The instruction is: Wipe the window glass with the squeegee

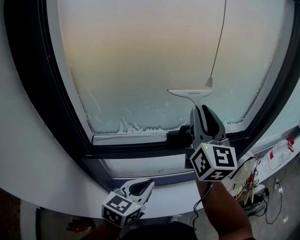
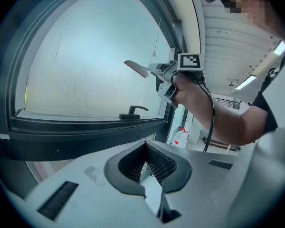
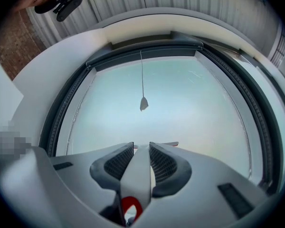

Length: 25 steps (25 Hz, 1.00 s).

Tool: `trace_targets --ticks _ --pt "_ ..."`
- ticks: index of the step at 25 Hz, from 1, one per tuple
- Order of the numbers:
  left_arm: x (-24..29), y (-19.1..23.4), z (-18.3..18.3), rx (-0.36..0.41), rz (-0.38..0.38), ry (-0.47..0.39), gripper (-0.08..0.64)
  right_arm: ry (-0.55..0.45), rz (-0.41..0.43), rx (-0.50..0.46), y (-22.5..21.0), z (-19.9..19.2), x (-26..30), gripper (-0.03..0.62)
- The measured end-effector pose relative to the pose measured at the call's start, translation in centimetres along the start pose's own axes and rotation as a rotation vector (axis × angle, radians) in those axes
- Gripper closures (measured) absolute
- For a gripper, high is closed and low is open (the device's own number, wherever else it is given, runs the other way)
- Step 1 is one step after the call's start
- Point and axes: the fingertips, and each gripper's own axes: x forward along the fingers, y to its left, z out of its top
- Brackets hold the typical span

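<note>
Two grippers, entered view by view.

Head view: the window glass (image 1: 155,49), frosted and pale, fills the upper frame inside a dark window frame (image 1: 35,84). White suds (image 1: 130,126) line the pane's lower edge. We note the squeegee (image 1: 192,95) right of centre, blade level and before the lower part of the pane; whether it touches the glass we cannot tell. The right gripper (image 1: 204,115) below clamps its handle. A pull cord (image 1: 217,44) hangs just above the blade. The window handle (image 1: 177,134) sits on the lower sash. The left gripper (image 1: 144,185) is at bottom centre, away from the pane. Cables (image 1: 255,184) lie at lower right.

Left gripper view: the left gripper (image 2: 145,167) has its pads closed together with nothing between. At upper centre, the right gripper (image 2: 156,72) holds the squeegee (image 2: 135,68) up to the window glass (image 2: 85,65). A bottle (image 2: 180,137) stands under the person's arm (image 2: 218,113).

Right gripper view: the right gripper (image 3: 141,151) has its jaws narrow, pressed on the squeegee (image 3: 138,172) handle. The window glass (image 3: 190,108) is beyond, with the pull cord (image 3: 142,80) at centre.
</note>
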Motion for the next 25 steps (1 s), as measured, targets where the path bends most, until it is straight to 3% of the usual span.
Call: trace_targets --ticks 14,25 --pt "0.7 -0.5 -2.0 -0.034 -0.004 0.034 0.56 0.187 -0.031 0.058 -1.4 -10.4 -2.6 0.497" --pt "0.5 -0.8 -2.4 -0.057 -0.003 0.053 0.56 0.266 -0.036 0.05 -1.8 -14.3 -3.3 0.497"
